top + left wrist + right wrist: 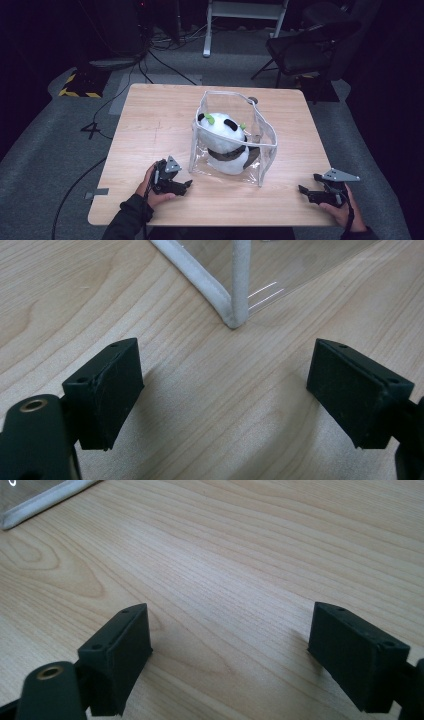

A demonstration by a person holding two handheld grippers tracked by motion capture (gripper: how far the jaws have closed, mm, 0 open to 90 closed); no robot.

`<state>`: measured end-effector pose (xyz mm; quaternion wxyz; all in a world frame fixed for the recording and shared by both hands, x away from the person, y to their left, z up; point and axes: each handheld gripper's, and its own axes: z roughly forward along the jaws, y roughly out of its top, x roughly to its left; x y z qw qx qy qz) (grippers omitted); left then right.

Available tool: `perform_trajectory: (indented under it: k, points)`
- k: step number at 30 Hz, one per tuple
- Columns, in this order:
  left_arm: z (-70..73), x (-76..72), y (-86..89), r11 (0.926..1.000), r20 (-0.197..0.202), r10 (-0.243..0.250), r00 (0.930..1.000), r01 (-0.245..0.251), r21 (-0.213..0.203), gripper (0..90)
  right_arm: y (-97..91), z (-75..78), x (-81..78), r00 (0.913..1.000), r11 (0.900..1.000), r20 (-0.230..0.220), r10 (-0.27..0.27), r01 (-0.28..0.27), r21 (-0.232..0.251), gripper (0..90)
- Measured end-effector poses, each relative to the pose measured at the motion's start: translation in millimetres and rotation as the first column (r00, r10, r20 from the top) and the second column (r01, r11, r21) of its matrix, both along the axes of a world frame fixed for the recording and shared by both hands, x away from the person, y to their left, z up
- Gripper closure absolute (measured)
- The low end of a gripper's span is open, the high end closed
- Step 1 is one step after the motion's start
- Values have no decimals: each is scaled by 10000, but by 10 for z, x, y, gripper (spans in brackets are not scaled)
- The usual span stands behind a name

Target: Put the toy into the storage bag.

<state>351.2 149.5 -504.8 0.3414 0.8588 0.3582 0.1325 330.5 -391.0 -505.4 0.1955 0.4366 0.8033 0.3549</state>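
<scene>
Resting on the bench (150, 125), both claws are gaping apart, gripping nothing. The left claw (187, 183) is sitting just beside the clear pouch (260, 135) holding a plush panda (222, 132); the right claw (302, 190) is lying well apart.

Black left claw (187, 184) and right claw (303, 190), grey three-cornered top plates, screwed black pads, dark sleeve (127, 220)

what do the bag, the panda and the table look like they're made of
Bag: clear glossy plastic, likely vinyl; it shows the toy through and glints. Its white fabric-looking edging appears woven. Panda: soft plush, fuzzy white and black. Table: pale wood or wood-look laminate, matte, with grain lines.
</scene>
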Motion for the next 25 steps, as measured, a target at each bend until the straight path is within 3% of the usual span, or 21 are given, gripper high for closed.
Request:
perform_trajectory:
  k: [25]
  points:
    - [-2,9,-2,10000,-22,-33,10000,33,-32,148,-4,0,-4,10000,10000,-2,-57,57,3,172]
